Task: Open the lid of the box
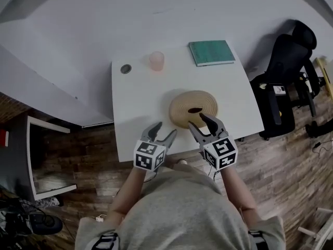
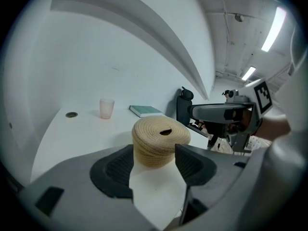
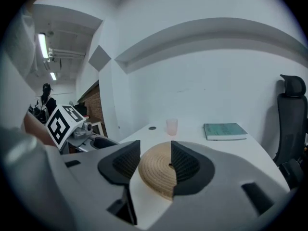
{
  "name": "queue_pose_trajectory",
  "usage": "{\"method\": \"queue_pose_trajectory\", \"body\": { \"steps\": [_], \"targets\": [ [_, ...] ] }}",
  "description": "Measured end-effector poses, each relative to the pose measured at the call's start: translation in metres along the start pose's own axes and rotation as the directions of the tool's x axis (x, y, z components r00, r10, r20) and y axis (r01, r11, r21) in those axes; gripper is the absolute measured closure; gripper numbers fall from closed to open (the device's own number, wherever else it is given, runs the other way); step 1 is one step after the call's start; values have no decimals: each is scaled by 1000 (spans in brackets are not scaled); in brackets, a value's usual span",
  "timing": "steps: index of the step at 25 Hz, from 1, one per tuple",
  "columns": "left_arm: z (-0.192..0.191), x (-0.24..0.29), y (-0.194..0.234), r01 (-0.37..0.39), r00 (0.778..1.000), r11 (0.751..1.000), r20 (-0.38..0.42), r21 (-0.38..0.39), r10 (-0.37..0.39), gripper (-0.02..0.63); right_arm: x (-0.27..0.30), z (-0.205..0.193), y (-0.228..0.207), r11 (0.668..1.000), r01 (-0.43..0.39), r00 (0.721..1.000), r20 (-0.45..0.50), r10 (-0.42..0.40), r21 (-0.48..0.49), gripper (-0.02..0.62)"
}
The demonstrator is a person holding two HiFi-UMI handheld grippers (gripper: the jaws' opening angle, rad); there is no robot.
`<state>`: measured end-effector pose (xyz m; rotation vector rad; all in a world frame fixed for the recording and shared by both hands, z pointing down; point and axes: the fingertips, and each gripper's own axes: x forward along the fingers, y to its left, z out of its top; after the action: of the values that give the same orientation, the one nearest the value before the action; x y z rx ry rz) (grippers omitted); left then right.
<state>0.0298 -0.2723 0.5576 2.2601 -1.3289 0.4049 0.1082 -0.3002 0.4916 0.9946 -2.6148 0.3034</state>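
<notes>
L claw [image 2: 154, 150] wide, empty | R claw [image 3: 155, 146] apart over box lid [image 3: 153, 171], no grip

- A white table [image 1: 135, 98] stands against a plain white wall [image 1: 104, 14].
- Brown wood-plank floor [image 1: 78, 150] all around.
- A black office chair [image 1: 286, 56] on the right.
- Strip lights [image 2: 275, 29] glow overhead.

box [image 1: 192, 102] partly behind right gripper [image 1: 196, 120], book [image 1: 211, 52] print unreadable
</notes>
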Motion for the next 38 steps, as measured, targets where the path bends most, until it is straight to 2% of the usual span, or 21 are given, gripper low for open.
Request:
{"method": "queue_pose_trajectory", "body": {
  "steps": [11,16,20,24,28,33,36,38],
  "targets": [
    [-33,44,5,-64,993,998,-95,22,65,345,16,-28,-4,984,-137,986,-114,124,-117,397],
    [-47,60,9,-88,984,995,-150,49,94,336,21,-40,-1,961,-201,969,-185,166,-192,393],
    [-51,75,11,-98,983,993,-148,64,106,330,25,-53,2,931,-259,948,-253,194,-258,393],
    [-54,88,11,-93,981,991,-159,96,108,330,29,-65,2,876,-309,925,-330,188,-369,393],
    [-57,95,13,-101,979,989,-166,108,118,330,34,-78,8,798,-373,899,-397,184,-474,393],
    [-58,98,12,-90,981,991,-163,97,105,330,43,-88,14,710,-429,877,-446,179,-558,396],
    [-58,97,11,-91,979,991,-171,95,106,330,47,-96,16,644,-449,870,-468,156,-619,405],
    [-59,97,11,-95,978,991,-176,99,112,330,47,-97,16,618,-448,873,-466,144,-646,415]
  ]
}}
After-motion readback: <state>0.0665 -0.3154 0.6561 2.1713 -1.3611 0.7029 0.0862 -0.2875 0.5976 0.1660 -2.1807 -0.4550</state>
